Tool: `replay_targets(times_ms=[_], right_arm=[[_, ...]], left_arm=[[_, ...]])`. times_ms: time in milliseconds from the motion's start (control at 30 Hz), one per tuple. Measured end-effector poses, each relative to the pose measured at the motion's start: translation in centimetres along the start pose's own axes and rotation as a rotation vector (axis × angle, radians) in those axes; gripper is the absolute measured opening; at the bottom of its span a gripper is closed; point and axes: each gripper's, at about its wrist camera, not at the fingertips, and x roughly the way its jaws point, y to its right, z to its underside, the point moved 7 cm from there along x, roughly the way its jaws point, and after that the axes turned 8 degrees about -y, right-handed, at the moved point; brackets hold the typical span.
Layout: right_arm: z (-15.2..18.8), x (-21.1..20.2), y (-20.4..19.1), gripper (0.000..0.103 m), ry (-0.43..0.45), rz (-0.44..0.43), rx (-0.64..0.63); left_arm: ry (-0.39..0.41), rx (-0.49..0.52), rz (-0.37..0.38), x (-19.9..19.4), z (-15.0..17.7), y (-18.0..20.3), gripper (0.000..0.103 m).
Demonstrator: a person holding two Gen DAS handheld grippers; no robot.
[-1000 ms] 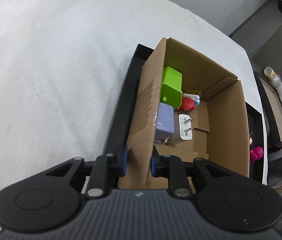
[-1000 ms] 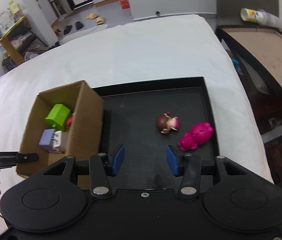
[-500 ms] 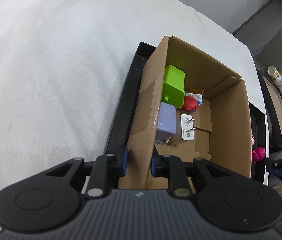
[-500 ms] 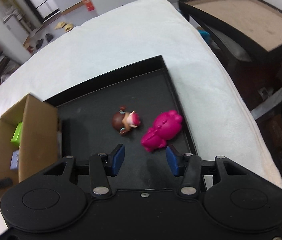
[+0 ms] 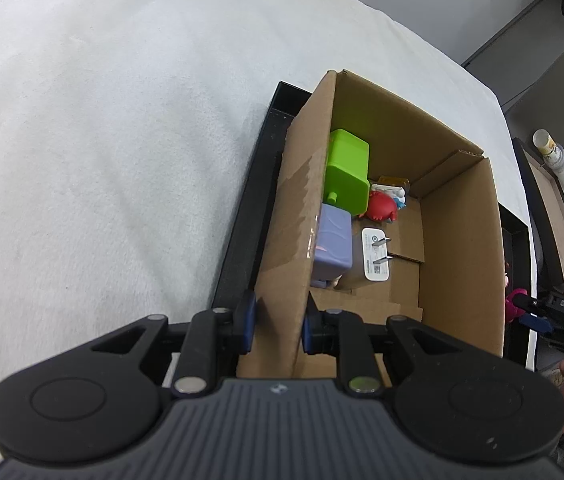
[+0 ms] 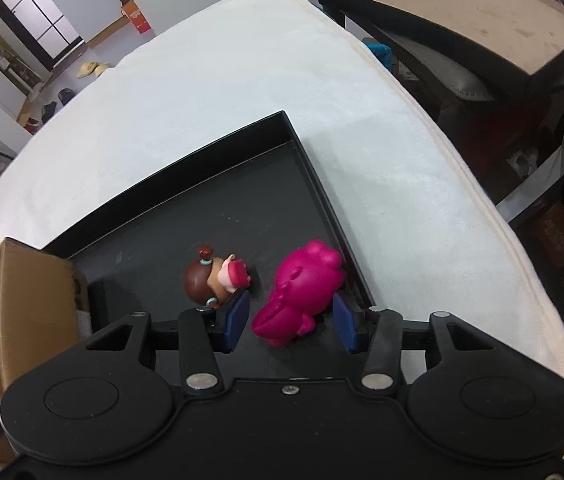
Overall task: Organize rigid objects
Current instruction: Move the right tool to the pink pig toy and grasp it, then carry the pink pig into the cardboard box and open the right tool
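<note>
Cardboard box (image 5: 457,248), left wrist view: left gripper (image 5: 278,326) has its jaws closed onto the near-left wall, one pad outside, one inside, as 1.0 s ago; no shift of the box. Inside it lie a green block (image 5: 347,172), a lilac block (image 5: 333,240), a white plug (image 5: 375,254) and a red figure (image 5: 379,206). Right half of the box floor is bare, so there is room for more. Box sits in the black tray (image 5: 250,208), against its left rim.

Right wrist view: right gripper (image 6: 289,322) has dropped and advanced over the last second; the pink toy (image 6: 301,288) now lies between its open jaws, neither pad touching yet. Judgement: pick of the pink toy is about to begin. Brown-haired doll (image 6: 214,276) lies just beside the left pad; risk of nudging it. Tray's right rim runs close behind the right pad, so little side room there. White surface (image 6: 210,92) beyond is open.
</note>
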Motion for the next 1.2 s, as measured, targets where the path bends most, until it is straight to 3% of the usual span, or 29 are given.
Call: replay_targets(times_ms=[400,433,467,900,1200], right_arm=[[-0.7,2.3,-0.4,0.046,-0.012,0.065,-0.038],[-0.7,2.3,-0.5,0.044,-0.011,0.072,-0.048],[-0.6,2.3,-0.6,0.036,-0.015,0.075,-0.054],[0.9,-1.7,-2.4,0.035,-0.006,0.035,-0.110],[1.9,-4.9,-6.1,0.035,0.021,-0.024,-0.187]], left_arm=[[0.003,0.007,0.002,0.0,0.0,0.1,0.021],[0.003,0.006,0.002,0.0,0.0,0.1,0.021],[0.003,0.007,0.003,0.1,0.0,0.1,0.021],[0.018,-0.007,0.002,0.0,0.0,0.0,0.022],[0.027,-0.013,0.007,-0.2,0.1,-0.3,0.022]])
